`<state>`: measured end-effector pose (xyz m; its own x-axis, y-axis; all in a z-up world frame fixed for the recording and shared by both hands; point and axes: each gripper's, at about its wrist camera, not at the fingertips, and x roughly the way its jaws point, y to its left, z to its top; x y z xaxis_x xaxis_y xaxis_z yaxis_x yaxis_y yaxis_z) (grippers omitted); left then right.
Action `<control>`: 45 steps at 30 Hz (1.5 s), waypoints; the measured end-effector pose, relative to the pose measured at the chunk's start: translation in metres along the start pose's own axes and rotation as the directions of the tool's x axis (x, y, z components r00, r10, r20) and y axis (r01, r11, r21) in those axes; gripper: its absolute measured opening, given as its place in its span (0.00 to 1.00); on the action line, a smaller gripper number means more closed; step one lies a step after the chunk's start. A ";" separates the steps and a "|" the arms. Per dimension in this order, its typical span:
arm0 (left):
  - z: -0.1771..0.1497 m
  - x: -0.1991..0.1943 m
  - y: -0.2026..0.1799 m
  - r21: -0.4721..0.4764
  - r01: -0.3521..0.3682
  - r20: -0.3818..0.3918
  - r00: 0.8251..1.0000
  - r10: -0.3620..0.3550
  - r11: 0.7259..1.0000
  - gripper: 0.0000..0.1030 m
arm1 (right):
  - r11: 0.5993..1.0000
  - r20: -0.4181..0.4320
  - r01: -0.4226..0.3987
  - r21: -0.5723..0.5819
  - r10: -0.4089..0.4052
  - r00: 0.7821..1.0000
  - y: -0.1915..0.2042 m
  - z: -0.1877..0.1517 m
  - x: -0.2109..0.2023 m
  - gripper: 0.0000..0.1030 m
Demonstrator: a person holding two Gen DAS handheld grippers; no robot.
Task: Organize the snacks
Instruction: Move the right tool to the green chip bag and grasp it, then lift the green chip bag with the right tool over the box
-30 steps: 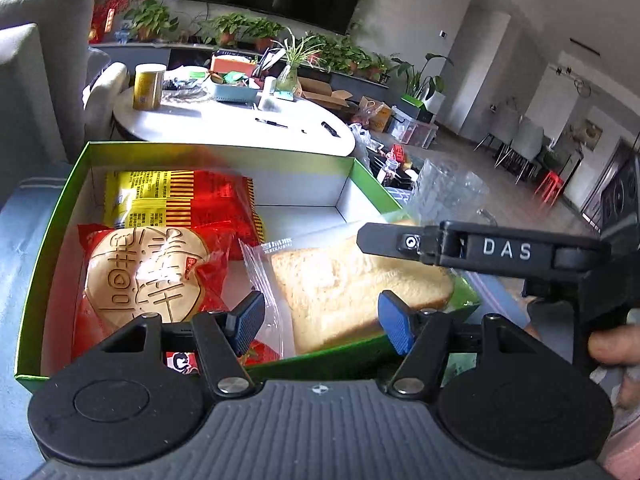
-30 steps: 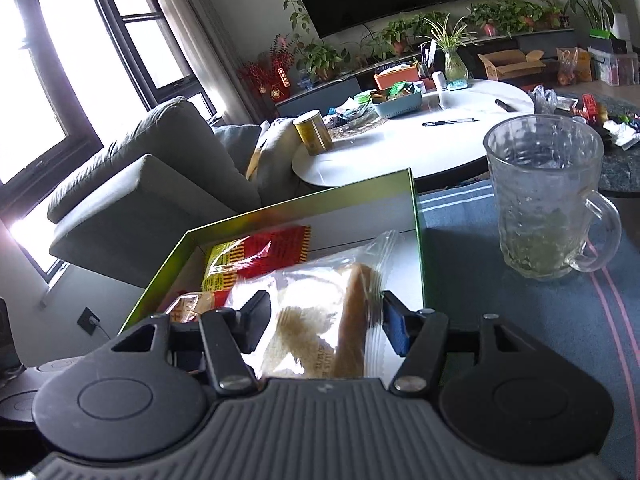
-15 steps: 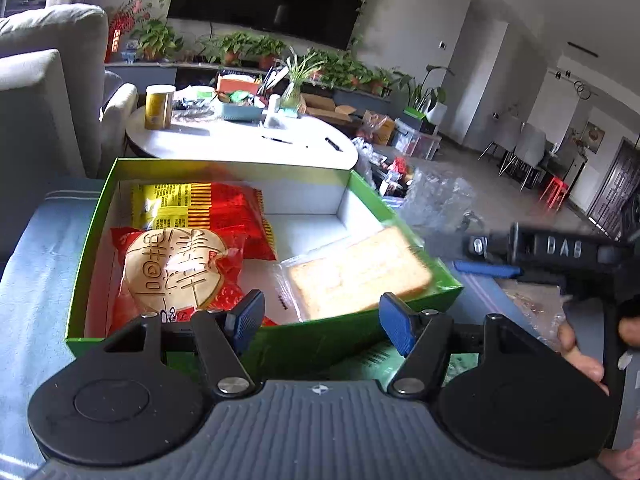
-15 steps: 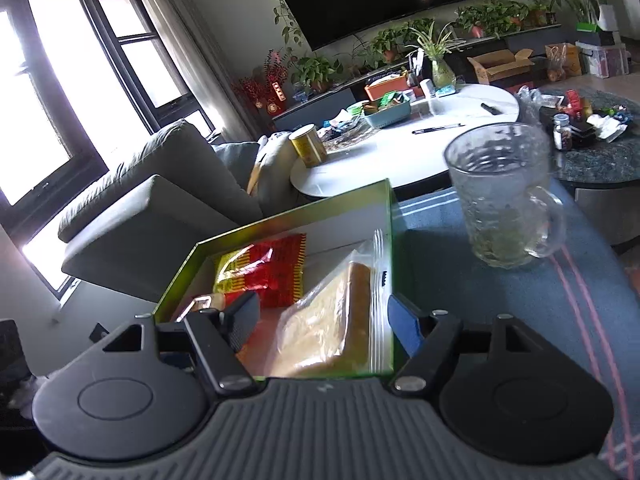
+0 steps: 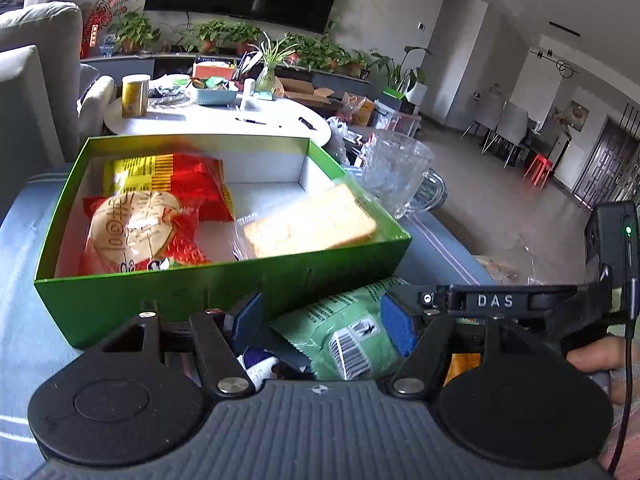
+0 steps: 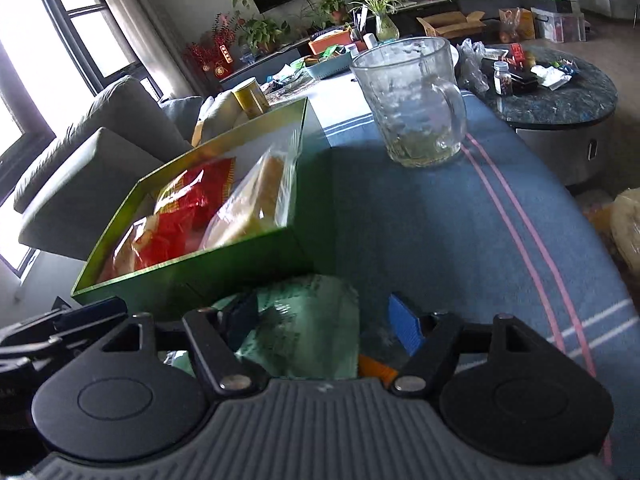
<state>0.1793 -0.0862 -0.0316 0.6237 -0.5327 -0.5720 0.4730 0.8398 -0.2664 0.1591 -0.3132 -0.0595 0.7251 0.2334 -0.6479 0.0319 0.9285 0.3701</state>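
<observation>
glass mug [image 6: 412,100] beside green box [image 5: 224,280]

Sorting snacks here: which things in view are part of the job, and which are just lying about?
Job: green box; red packs; bagged bread; green pack.
Lying about: glass mug; yellow can; pen; plants.
</observation>
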 end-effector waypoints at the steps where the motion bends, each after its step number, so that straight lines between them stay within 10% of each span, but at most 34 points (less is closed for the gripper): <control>1: 0.000 0.000 0.000 -0.003 -0.001 -0.004 1.000 0.001 1.000 0.60 | 1.000 -0.004 -0.005 -0.003 0.005 1.000 0.000 -0.002 0.001 0.67; 36: -0.027 0.030 -0.033 0.110 0.018 -0.197 0.980 0.004 0.994 0.71 | 0.989 -0.025 -0.143 0.046 0.144 0.989 -0.008 -0.015 -0.013 0.65; 45: -0.025 0.011 -0.039 0.086 0.052 -0.119 0.992 -0.042 0.995 0.63 | 0.985 -0.030 -0.170 0.015 0.170 0.985 0.001 -0.018 -0.017 0.61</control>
<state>0.1521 -0.1226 -0.0471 0.5245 -0.5511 -0.6489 0.5568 0.7987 -0.2282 0.1344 -0.3117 -0.0598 0.6986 0.3965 -0.5955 -0.0811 0.8709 0.4847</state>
